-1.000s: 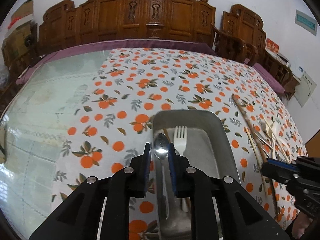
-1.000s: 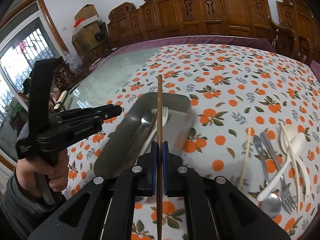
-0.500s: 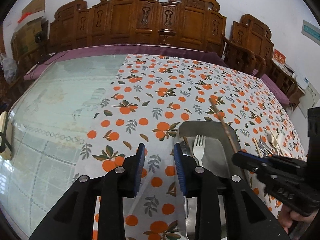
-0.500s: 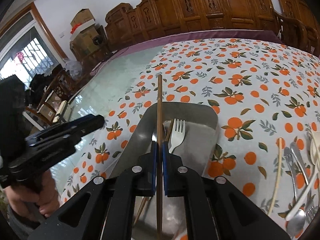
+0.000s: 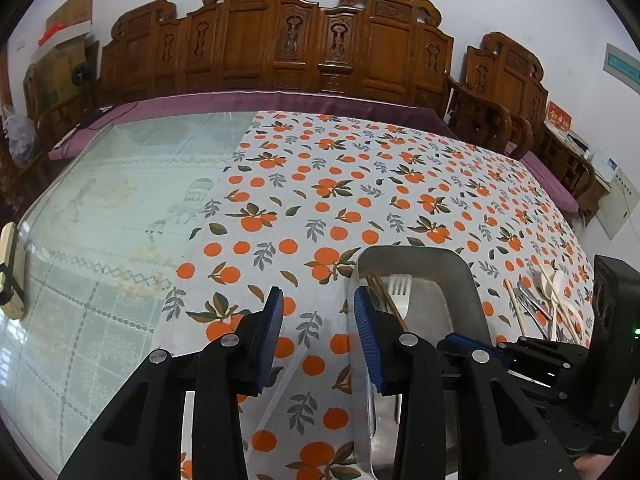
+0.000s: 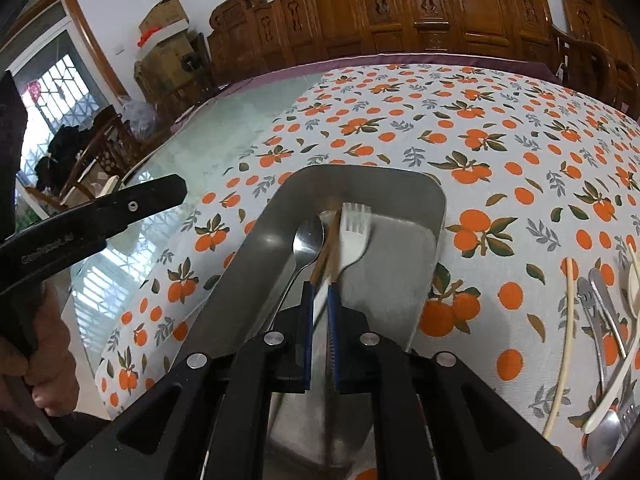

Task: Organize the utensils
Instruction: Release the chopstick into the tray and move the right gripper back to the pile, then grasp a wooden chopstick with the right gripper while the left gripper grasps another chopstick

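Angling down over the tablecloth [image 5: 340, 184] beside the tray [image 5: 420, 254], left hand-held gripper [image 5: 317, 294], jaws just opening, empty.

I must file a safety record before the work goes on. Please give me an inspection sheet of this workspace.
Surface: orange-print cloth over part of a glass top.
Job's things: metal tray holds spoon, white fork and brown chopsticks; loose cutlery lies on the cloth.
Clutter: nothing seen.
Grippers: left gripper open, jaws have just been opening, nothing between them; right gripper nearly shut at the chopsticks' near end, grip unclear.
Cables: nothing seen near the grippers.
Surroundings: carved wooden chairs, cardboard boxes, window.
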`<state>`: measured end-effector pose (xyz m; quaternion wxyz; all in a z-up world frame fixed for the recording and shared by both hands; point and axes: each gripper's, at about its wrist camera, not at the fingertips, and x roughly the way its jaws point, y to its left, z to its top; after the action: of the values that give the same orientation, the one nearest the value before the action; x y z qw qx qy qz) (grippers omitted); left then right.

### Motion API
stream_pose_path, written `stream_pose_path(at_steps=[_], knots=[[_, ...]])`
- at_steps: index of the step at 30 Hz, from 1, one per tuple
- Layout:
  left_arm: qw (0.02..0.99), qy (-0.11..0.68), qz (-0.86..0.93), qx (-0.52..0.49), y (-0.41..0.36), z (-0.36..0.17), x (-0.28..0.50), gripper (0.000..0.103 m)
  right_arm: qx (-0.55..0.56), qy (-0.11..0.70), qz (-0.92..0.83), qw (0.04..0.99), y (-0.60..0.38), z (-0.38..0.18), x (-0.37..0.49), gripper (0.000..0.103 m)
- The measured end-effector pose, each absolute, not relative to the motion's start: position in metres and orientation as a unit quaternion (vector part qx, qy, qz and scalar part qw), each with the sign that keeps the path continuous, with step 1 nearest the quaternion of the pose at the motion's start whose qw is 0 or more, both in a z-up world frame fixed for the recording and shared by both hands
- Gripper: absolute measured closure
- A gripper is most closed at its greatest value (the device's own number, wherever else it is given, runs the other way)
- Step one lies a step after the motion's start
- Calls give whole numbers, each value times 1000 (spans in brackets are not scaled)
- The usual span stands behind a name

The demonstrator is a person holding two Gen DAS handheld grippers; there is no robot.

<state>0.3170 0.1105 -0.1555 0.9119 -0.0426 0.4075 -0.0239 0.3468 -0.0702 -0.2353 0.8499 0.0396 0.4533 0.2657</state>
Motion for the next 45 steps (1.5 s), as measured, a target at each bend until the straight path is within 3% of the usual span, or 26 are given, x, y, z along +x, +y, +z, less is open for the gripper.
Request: stream_pose_path(at_steps=[18,30,33,45], knots=[[914,396,-87,-10,20,-144,292,68,11,408,201,891,-225,-191,288,93],[913,391,-114,29,-39,-150,280,68,-8,393,112,913,-304,-214,298,86],[910,395,-119,34,-49,-154,280,68,-5,403,108,909,-317,-231,304,76],[894,419,-147,64,-87,-177,272,68,-12,435,111,894,-332,-264,317,76]])
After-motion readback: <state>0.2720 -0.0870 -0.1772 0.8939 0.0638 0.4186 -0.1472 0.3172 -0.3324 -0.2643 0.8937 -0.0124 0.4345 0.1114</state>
